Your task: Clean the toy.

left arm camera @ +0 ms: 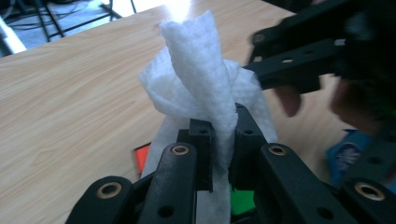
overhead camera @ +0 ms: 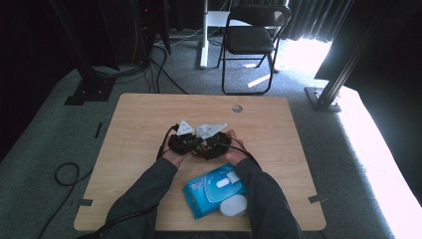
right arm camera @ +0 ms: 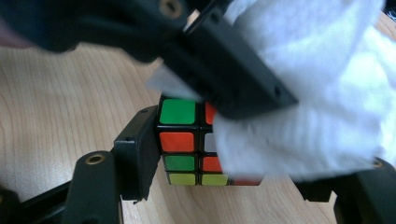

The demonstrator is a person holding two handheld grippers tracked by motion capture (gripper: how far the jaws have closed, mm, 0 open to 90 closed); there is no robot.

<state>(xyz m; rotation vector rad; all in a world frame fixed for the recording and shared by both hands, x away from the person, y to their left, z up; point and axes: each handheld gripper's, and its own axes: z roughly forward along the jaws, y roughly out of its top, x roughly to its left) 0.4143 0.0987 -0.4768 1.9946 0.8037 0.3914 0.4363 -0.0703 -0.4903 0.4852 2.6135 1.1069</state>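
On the wooden table, left tongs pinch a twisted white wipe, right tongs clamp the multicoloured cube.

We record a light wooden table bearing a blue wipes pack, a white round item, possibly a lid, touching it, and a colour cube.

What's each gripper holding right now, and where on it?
Left gripper pinches the twisted white wipe near its lower end. Right gripper clamps the puzzle cube by opposite sides.
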